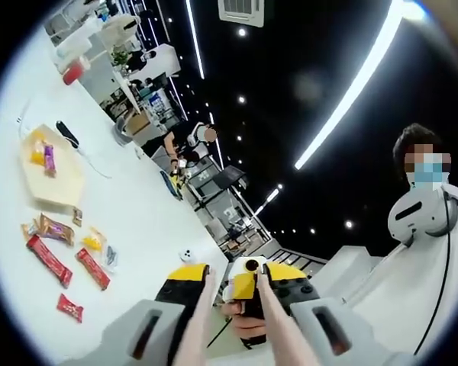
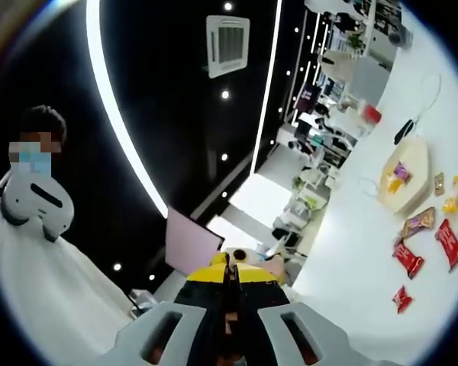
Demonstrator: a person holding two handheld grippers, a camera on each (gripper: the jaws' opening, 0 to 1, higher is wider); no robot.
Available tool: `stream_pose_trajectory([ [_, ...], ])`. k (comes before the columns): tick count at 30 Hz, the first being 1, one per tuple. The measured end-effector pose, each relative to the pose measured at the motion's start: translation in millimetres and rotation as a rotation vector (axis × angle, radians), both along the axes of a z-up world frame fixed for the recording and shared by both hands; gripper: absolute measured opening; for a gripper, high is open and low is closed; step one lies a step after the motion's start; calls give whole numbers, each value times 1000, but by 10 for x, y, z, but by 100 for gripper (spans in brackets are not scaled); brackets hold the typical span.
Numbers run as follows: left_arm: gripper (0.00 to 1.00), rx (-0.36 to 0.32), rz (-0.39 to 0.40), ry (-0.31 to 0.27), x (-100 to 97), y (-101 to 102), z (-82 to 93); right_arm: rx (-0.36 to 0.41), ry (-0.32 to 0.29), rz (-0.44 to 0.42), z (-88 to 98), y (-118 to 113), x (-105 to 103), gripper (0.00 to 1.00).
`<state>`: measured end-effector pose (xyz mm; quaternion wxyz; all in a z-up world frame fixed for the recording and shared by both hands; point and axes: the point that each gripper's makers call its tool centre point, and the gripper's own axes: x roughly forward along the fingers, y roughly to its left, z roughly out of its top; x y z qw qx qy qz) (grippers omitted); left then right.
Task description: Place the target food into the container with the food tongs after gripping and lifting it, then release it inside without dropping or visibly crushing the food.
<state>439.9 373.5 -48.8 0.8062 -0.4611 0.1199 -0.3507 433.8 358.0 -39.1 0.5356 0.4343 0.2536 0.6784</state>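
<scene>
On the white table [image 1: 137, 221], wrapped snacks [image 1: 49, 259] lay scattered just beside the pale tray-like container [image 1: 57, 179], which already held two packets, probably sorted there. The left gripper [image 1: 233, 293] was raised well clear of them, jaws parted around pale food tongs [image 1: 278, 328] whose arms gaped empty. The right gripper [image 2: 230, 305] had its jaws pressed together on nothing, seemingly idle.
</scene>
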Motion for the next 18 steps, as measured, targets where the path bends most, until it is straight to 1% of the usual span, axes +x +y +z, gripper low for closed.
stream_pose_trajectory([
  [3, 28, 0, 3, 5, 6, -1, -3, -3, 26, 1, -11, 16, 39, 1],
  [5, 26, 3, 8, 2, 17, 7, 1, 7, 30, 5, 9, 15, 39, 1],
  [8, 25, 1, 11, -6, 30, 10, 24, 13, 38, 5, 31, 22, 50, 1],
  [10, 25, 9, 15, -11, 36, 10, 28, 12, 37, 4, 26, 21, 57, 2],
  [12, 25, 36, 16, -12, 40, 16, -5, -1, 42, 7, -9, 21, 62, 3],
  [14, 25, 59, 27, -8, 54, 27, -51, -43, 32, -34, -109, 6, 123, 7],
  [15, 25, 65, 37, -9, 59, 42, -61, -42, 33, -45, -117, -9, 145, 8],
  [16, 25, 74, 64, -8, 78, 92, -79, -27, 36, -96, -102, -62, 240, 10],
  [17, 25, 96, 93, -8, 101, 150, -106, -32, 11, -128, -108, -112, 291, 11],
  [18, 25, 131, 122, -21, 115, 217, -129, -29, 15, -164, -98, -174, 372, 12],
])
